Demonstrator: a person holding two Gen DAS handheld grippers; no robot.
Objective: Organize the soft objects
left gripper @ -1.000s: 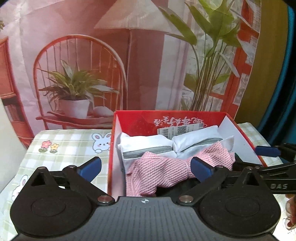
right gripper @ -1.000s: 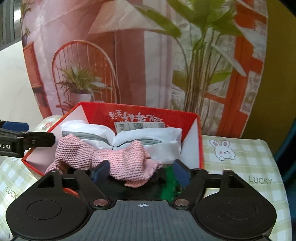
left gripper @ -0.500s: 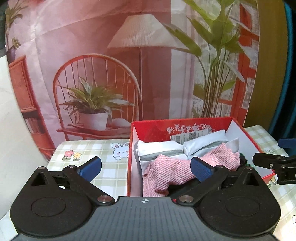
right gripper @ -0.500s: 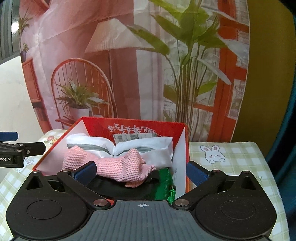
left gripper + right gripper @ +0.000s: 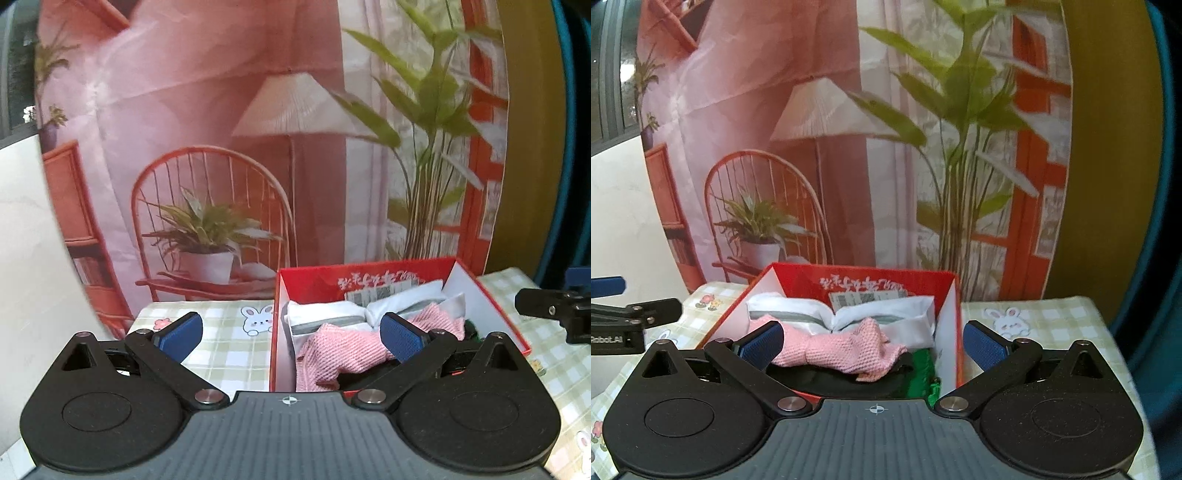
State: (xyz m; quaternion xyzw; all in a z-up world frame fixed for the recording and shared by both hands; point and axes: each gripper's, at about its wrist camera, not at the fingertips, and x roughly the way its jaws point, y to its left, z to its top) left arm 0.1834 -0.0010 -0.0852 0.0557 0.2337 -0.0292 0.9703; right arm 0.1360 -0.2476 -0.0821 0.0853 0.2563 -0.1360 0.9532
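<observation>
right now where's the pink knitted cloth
In both wrist views the pink knitted cloth lies inside the red box, draped in front of the folded white cloths, with something green just right of it.

red box [image 5: 886, 282] open-topped, cloths [image 5: 846, 350] fill it

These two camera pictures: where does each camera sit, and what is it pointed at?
Left wrist: sits on the left gripper, facing the red box; the right gripper shows at its right edge.
Right wrist: sits on the right gripper, facing the same box; the left gripper shows at its left edge.
Shared: box, pink cloth, white cloths.
</observation>
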